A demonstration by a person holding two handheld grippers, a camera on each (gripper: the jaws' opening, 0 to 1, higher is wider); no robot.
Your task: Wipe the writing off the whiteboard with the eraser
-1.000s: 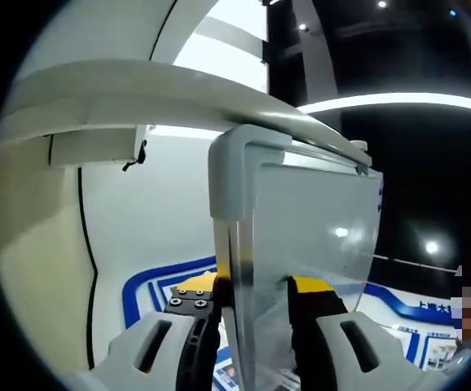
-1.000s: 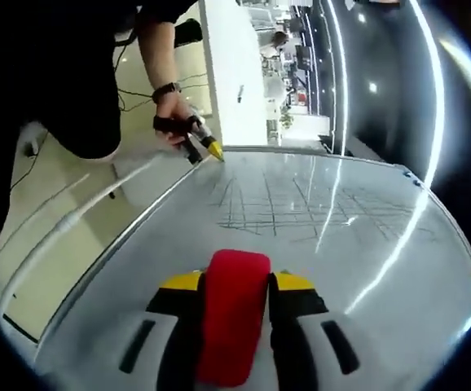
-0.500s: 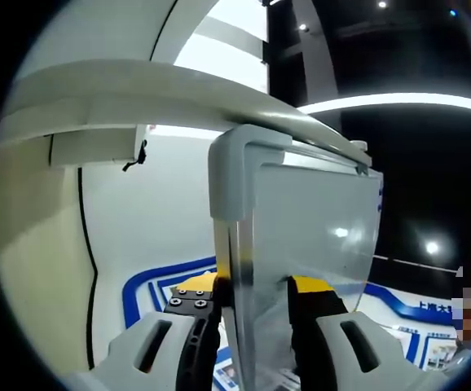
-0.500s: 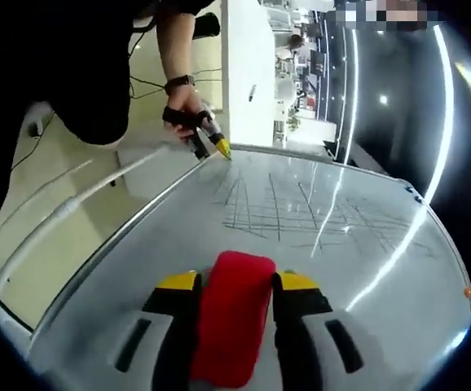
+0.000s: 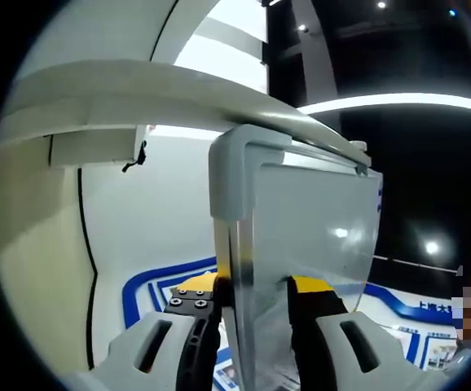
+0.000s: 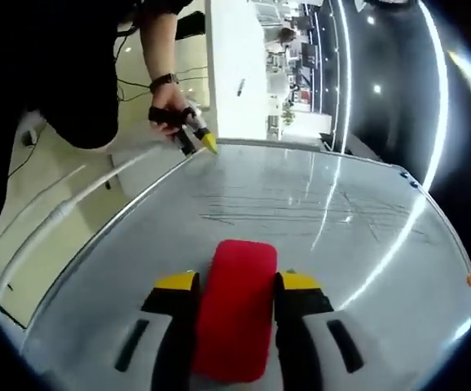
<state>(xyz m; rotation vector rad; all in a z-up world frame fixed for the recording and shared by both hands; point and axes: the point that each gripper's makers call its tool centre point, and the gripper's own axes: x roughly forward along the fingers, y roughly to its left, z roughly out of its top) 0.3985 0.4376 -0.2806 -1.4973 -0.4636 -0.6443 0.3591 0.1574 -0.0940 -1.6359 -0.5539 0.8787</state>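
Observation:
My right gripper is shut on a red eraser, which rests against the glossy grey whiteboard. Faint thin pen lines, mostly running across, lie on the board ahead of the eraser. At the board's far left corner a hand holds my left gripper, clamped on the rim. In the left gripper view that gripper is shut on the whiteboard's edge, whose grey corner cap rises between the jaws.
A white curved rail runs along the board's left side over a pale floor. A person in dark clothes stands at the upper left. A white pillar stands beyond the board. A blue-bordered panel lies below the left gripper.
The upright strokes of the drawn grid have gone from the board and only faint cross lines are left. The right view has shifted slightly. The left view is unchanged.

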